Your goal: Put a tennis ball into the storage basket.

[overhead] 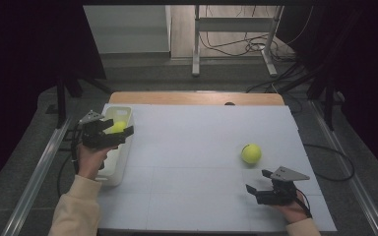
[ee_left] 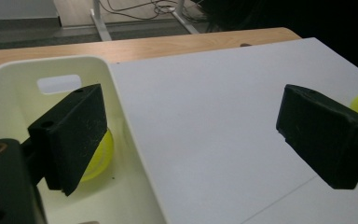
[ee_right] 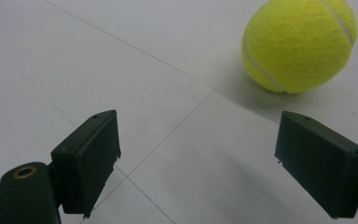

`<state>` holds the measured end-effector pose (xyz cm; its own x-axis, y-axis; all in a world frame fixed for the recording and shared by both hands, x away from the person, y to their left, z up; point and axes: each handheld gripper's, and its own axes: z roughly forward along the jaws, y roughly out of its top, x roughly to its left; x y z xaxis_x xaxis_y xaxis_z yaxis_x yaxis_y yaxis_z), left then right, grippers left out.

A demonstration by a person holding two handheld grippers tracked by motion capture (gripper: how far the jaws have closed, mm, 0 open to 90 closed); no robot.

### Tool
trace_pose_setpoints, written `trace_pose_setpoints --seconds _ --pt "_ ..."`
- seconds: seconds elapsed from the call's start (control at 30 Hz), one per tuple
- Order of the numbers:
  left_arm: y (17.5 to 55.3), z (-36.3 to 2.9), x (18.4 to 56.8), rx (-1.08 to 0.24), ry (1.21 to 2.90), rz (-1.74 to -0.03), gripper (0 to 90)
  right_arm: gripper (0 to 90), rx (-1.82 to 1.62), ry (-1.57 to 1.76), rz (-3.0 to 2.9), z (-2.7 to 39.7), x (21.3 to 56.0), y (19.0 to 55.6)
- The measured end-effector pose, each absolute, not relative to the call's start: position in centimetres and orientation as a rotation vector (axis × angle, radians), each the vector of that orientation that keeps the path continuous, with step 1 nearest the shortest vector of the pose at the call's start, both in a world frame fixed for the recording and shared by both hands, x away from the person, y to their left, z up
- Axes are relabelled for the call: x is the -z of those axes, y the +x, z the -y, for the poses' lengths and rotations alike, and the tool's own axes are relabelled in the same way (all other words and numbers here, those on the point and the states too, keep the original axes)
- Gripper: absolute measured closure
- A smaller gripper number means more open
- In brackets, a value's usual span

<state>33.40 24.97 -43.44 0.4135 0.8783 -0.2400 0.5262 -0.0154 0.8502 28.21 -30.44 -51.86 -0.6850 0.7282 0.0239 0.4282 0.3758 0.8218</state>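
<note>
Work in hand: tennis balls into the white bin.
Left gripper: jaws apart, empty, over the bin; one ball lies below it.
Right gripper: jaws apart, empty.
Loose tennis ball: on the white tabletop, just ahead of the right gripper, slightly right of its centreline.
Nearer hand: right.

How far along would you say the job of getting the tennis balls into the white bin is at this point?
Roughly halfway. Done: one tennis ball lies in the white bin, and the left gripper above it is open and empty. In hand: nothing; the right gripper is open near the second ball. Left: grasping that ball on the table and binning it.
</note>
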Motion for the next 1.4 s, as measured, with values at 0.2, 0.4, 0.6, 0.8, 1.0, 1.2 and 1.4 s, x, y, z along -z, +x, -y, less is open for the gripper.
trace_pose_setpoints --seconds 0.2,0.4,0.6,0.8,1.0,1.2,1.4 --pt "32.8 -24.4 43.7 -0.419 1.670 -1.213 9.3 14.7 -1.221 1.012 -2.296 30.5 51.8 28.2" --pt "32.7 -23.8 43.8 -0.378 1.677 -1.186 9.5 14.7 -1.228 1.006 -2.295 30.4 51.8 28.2" --pt "32.5 -23.4 43.7 -0.376 1.681 -1.169 9.5 14.7 -1.225 1.008 -2.298 30.4 51.8 28.4" --pt "32.3 -23.0 43.8 -0.364 1.689 -1.151 9.6 14.7 -1.231 1.016 -2.296 30.4 51.8 28.5" --pt "32.2 -22.6 43.9 -0.348 1.691 -1.133 9.7 14.7 -1.242 1.031 -2.285 30.3 51.8 28.8" --pt "32.4 -22.2 43.9 -0.285 1.683 -1.087 9.7 14.7 -1.243 1.046 -2.276 30.3 51.7 28.9" --pt "32.5 -21.5 44.0 -0.290 1.700 -1.071 9.7 14.7 -1.238 1.042 -2.273 30.3 51.7 28.7"
